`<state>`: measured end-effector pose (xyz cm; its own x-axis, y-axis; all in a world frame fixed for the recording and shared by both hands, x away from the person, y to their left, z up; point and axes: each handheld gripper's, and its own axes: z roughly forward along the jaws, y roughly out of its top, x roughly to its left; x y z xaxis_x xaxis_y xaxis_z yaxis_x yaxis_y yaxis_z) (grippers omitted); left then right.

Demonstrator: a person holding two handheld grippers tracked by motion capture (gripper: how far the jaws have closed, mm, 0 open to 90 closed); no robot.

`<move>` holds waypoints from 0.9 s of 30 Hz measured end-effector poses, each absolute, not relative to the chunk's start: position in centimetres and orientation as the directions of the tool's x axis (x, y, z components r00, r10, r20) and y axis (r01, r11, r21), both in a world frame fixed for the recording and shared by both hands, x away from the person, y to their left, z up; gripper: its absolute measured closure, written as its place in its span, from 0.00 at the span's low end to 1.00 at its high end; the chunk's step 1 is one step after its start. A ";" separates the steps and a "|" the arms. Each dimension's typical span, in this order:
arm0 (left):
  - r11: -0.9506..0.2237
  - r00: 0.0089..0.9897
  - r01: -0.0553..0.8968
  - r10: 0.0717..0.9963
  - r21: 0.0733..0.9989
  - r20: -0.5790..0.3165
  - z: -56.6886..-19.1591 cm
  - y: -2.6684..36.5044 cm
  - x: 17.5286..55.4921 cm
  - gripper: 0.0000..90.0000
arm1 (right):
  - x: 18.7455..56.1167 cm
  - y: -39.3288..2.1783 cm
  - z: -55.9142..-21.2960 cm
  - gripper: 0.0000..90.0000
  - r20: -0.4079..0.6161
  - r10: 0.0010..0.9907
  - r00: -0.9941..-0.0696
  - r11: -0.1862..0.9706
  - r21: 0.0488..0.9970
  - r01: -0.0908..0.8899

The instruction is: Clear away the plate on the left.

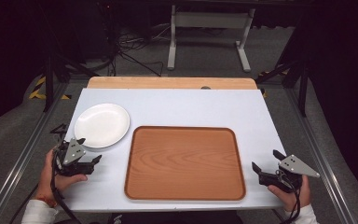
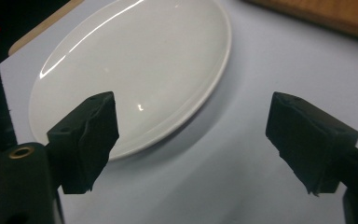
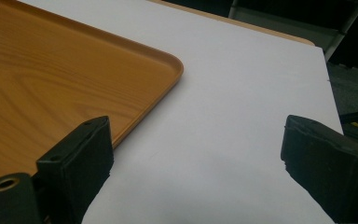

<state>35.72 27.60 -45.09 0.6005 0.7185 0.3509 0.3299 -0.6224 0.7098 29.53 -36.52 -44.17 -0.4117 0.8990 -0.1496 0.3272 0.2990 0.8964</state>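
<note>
White tabletop (image 1: 182, 107): plate (image 1: 101, 125) nears its left edge; both grippers' fingers (image 2: 86, 140) spread, released.

White table (image 1: 177, 105) — plate (image 1: 101, 125), wooden tray (image 1: 184, 162)

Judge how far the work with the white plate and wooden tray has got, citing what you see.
Done: nothing yet; the white plate lies on the table, left of the bare wooden tray. In hand: the left gripper, open, faces the plate's near rim, one of its fingers in front of it. Left: probably gripping and moving the plate. The right gripper waits open beside the tray.
</note>
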 end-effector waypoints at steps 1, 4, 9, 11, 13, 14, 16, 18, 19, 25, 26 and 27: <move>-0.639 0.602 0.324 0.708 0.698 0.369 -45.0 27.4 35.9 0.20 | 29.5 -36.5 -44.2 0.11 -0.151 0.899 -0.412 0.301 0.895 0.329; -0.682 0.601 0.321 0.683 0.657 0.416 -44.9 26.9 36.6 0.22 | 29.6 -36.5 -44.3 0.11 -0.149 0.899 -0.412 0.300 0.895 0.332; -0.743 0.607 0.327 0.639 0.583 0.473 -45.3 25.8 37.8 0.24 | 29.5 -36.5 -44.3 0.11 -0.151 0.899 -0.412 0.303 0.893 0.332; -0.776 0.591 0.318 0.612 0.545 0.525 -45.4 25.3 38.1 0.26 | 29.5 -36.5 -44.3 0.11 -0.150 0.899 -0.411 0.301 0.894 0.332; -0.786 0.595 0.320 0.601 0.529 0.533 -45.5 25.0 38.4 0.28 | 29.6 -36.5 -44.3 0.11 -0.149 0.899 -0.411 0.300 0.894 0.333; -0.798 0.590 0.319 0.590 0.512 0.551 -45.7 24.8 38.5 0.28 | 29.6 -36.5 -44.3 0.11 -0.149 0.899 -0.413 0.302 0.893 0.334; -0.817 0.588 0.311 0.567 0.486 0.577 -45.9 24.4 38.6 0.28 | 29.6 -36.4 -44.4 0.11 -0.153 0.897 -0.415 0.307 0.891 0.334; -0.830 0.572 0.310 0.552 0.463 0.607 -45.9 24.0 38.7 0.30 | 29.6 -36.4 -44.3 0.11 -0.156 0.896 -0.416 0.309 0.891 0.331; -0.839 0.572 0.304 0.539 0.451 0.618 -46.0 23.8 38.8 0.31 | 29.6 -36.5 -44.3 0.11 -0.154 0.897 -0.414 0.307 0.892 0.332; -0.880 0.562 0.284 0.474 0.381 0.677 -46.2 22.8 38.3 0.41 | 29.6 -36.5 -44.3 0.11 -0.156 0.897 -0.415 0.309 0.891 0.332; -0.883 0.567 0.279 0.468 0.377 0.677 -46.3 22.7 38.3 0.45 | 29.6 -36.5 -44.3 0.11 -0.156 0.896 -0.415 0.308 0.892 0.331; -0.884 0.570 0.279 0.467 0.376 0.676 -46.4 22.6 38.2 0.48 | 29.6 -36.5 -44.3 0.11 -0.156 0.896 -0.415 0.308 0.892 0.331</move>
